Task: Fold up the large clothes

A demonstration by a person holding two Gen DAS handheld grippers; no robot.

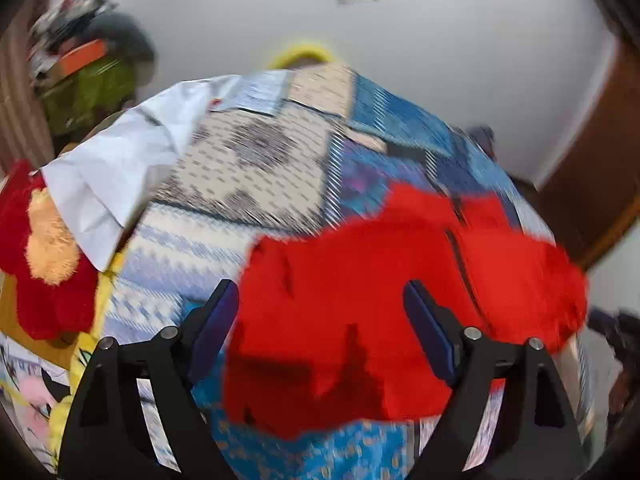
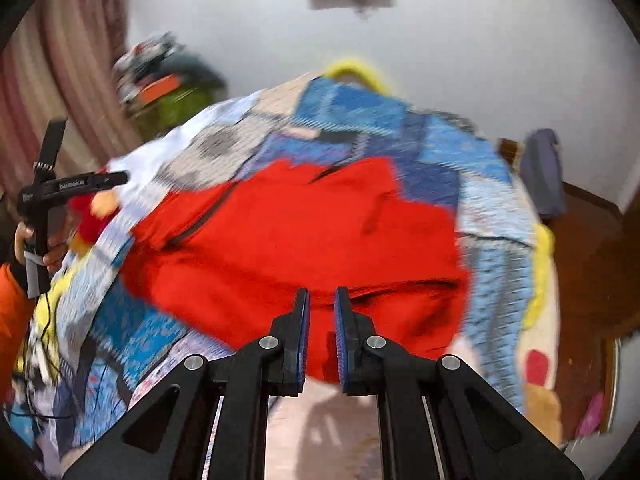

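A large red garment lies spread on the patchwork bed cover, with a dark zip line running across it. My left gripper hovers over the garment's near part, jaws wide apart and nothing between the blue pads. In the right wrist view the same red garment fills the middle of the bed. My right gripper is over its near edge, jaws drawn almost together. Red cloth shows through the slit, and I cannot tell if any is pinched. Both views are motion-blurred.
A white cloth and a red and yellow plush toy lie at the bed's left side. A green basket of clutter stands behind them. A wooden door is right. A hand with an orange sleeve holds the other tool at far left.
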